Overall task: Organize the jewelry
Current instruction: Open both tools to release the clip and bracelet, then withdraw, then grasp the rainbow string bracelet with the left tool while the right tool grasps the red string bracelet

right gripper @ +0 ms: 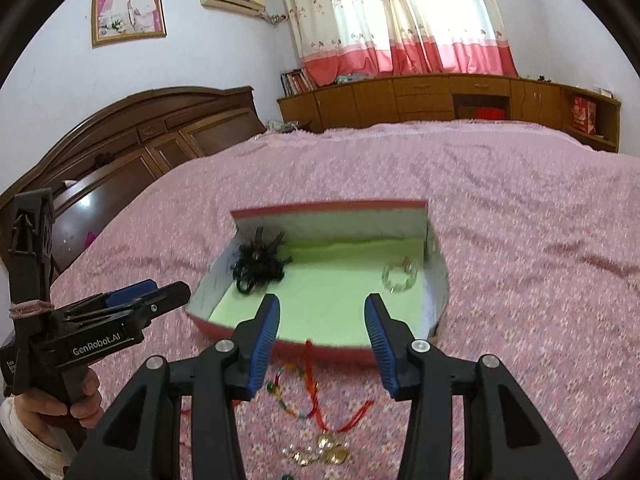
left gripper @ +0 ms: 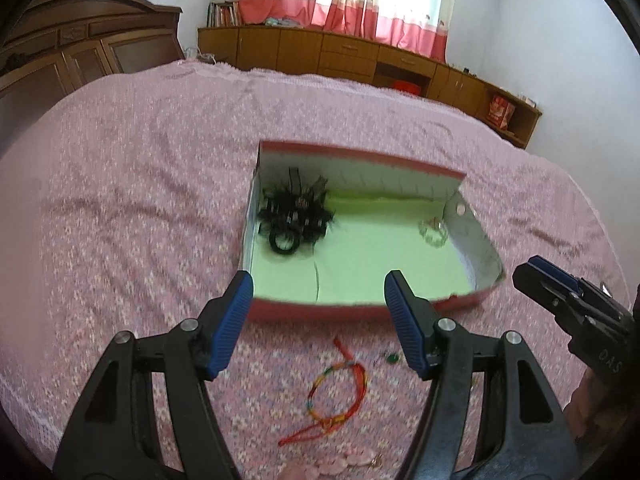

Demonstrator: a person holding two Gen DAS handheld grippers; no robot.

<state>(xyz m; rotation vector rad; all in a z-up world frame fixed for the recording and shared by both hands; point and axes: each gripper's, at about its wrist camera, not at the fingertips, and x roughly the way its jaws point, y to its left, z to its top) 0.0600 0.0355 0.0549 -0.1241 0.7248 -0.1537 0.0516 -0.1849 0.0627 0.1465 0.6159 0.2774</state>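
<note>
A red box [left gripper: 360,312] [right gripper: 320,350] with a pale green lining lies open on the pink bed. Inside it are black hair ties and clips [left gripper: 294,216] [right gripper: 258,268] at the left and a clear bead bracelet [left gripper: 432,232] [right gripper: 400,276] at the right. In front of the box lie a red and multicoloured cord bracelet [left gripper: 340,392], a small green bead [left gripper: 392,358], a red cord with gold pendants [right gripper: 324,436] and a beaded string [right gripper: 280,394]. My left gripper [left gripper: 318,300] [right gripper: 160,298] is open and empty above the box's near edge. My right gripper [right gripper: 322,316] [left gripper: 532,270] is open and empty.
The pink patterned bedspread [left gripper: 140,200] covers the whole bed. A wooden headboard [right gripper: 140,140] stands at the left. Low wooden cabinets [right gripper: 440,98] run under the curtained window at the back. Pink beads [left gripper: 344,466] lie at the bottom edge of the left wrist view.
</note>
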